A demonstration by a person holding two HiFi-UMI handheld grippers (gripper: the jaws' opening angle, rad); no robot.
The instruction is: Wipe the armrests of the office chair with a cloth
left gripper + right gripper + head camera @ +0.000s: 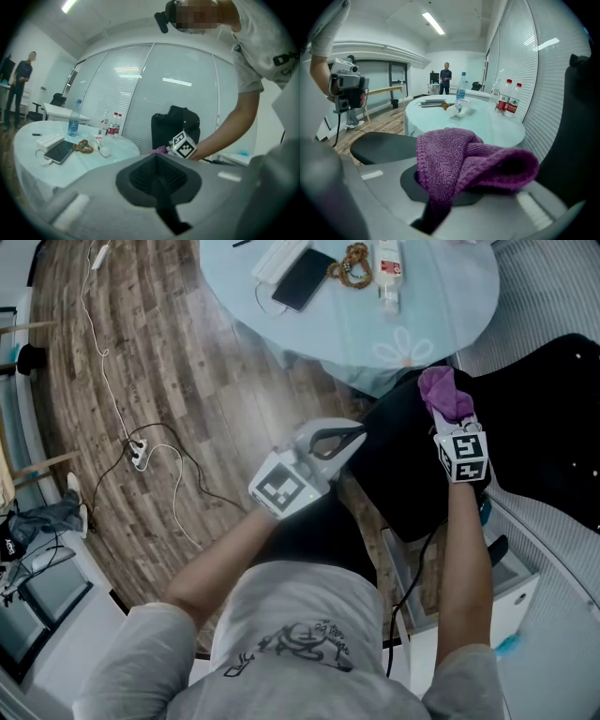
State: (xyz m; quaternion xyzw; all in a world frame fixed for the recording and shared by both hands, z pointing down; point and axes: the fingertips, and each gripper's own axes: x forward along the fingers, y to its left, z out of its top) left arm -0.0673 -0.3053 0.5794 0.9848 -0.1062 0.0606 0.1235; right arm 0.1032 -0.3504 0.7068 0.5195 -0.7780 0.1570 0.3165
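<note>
Nearest the head camera were the person's two bare forearms, each leading to one gripper. The left gripper hung over the wooden floor, just beside the edge of the black office chair. Its two fingers were together with nothing between them. The right gripper was over the chair, and its fingers were clamped on one purple cloth. The cloth bunched up in a thick fold above the fingers and hid their tips. It sat over the part of the chair nearest the table; whether it touched the chair, I could not tell. In the right gripper view one flat black pad of the chair lay lower left of the cloth and the dark backrest rose at the right.

Beyond the chair stood one round pale-blue table. From above, four things lay on it near together: one dark phone, one white block just beside the phone, one brown beaded string, and one small bottle on its side. The right gripper view showed more bottles upright farther back, one with a blue label and two with red labels.

On the floor to the left ran one white cable to one power strip. Farthest off, one person stood at the end of the room.
</note>
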